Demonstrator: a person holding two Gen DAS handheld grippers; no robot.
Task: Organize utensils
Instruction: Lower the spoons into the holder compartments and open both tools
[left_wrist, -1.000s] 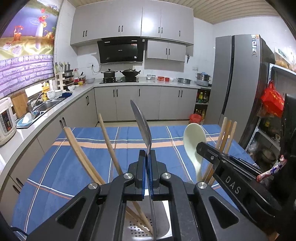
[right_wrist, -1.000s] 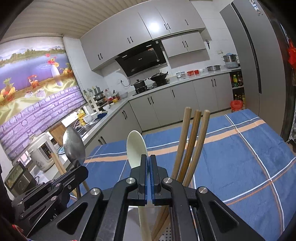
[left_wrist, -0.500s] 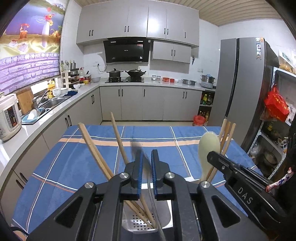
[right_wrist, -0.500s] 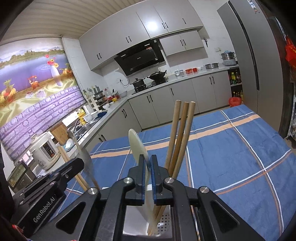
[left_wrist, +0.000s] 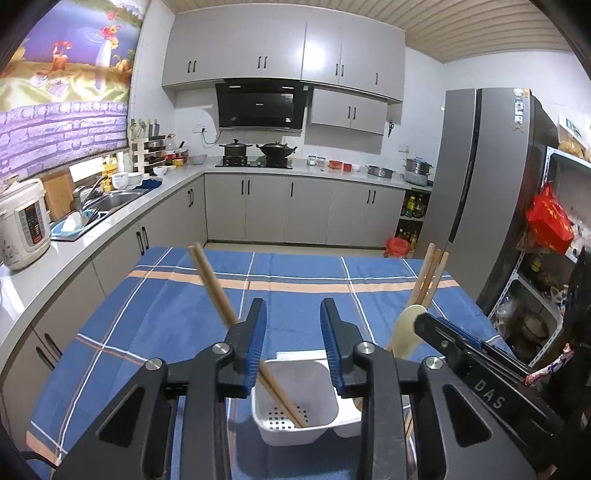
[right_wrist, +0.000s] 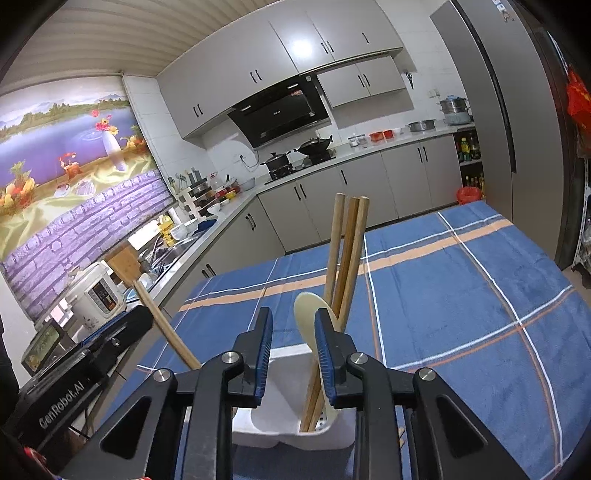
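A white utensil holder (left_wrist: 295, 410) stands on the blue checked tablecloth (left_wrist: 162, 317), just under both grippers. My left gripper (left_wrist: 293, 332) hangs over its left compartment, jaws opening, nothing between the pads. Wooden chopsticks (left_wrist: 212, 284) lean out of that compartment. The metal spoon is not visible. My right gripper (right_wrist: 293, 341) is over the right compartment (right_wrist: 273, 417), jaws opening. A cream spoon (right_wrist: 306, 310) stands loose there beside the right finger, next to three wooden chopsticks (right_wrist: 347, 251). The left wrist view also shows the cream spoon (left_wrist: 406, 328) and right gripper (left_wrist: 458, 343).
A grey kitchen counter runs along the left with a rice cooker (left_wrist: 22, 221) and a sink (left_wrist: 110, 201). A tall fridge (left_wrist: 476, 192) and a shelf with a red bag (left_wrist: 550, 221) stand at the right. The cloth stretches away beyond the holder.
Both grippers have gone from shut to open. The left let go of the metal spoon, the right let go of the cream spoon. Both drew back, and the holder now shows below them.
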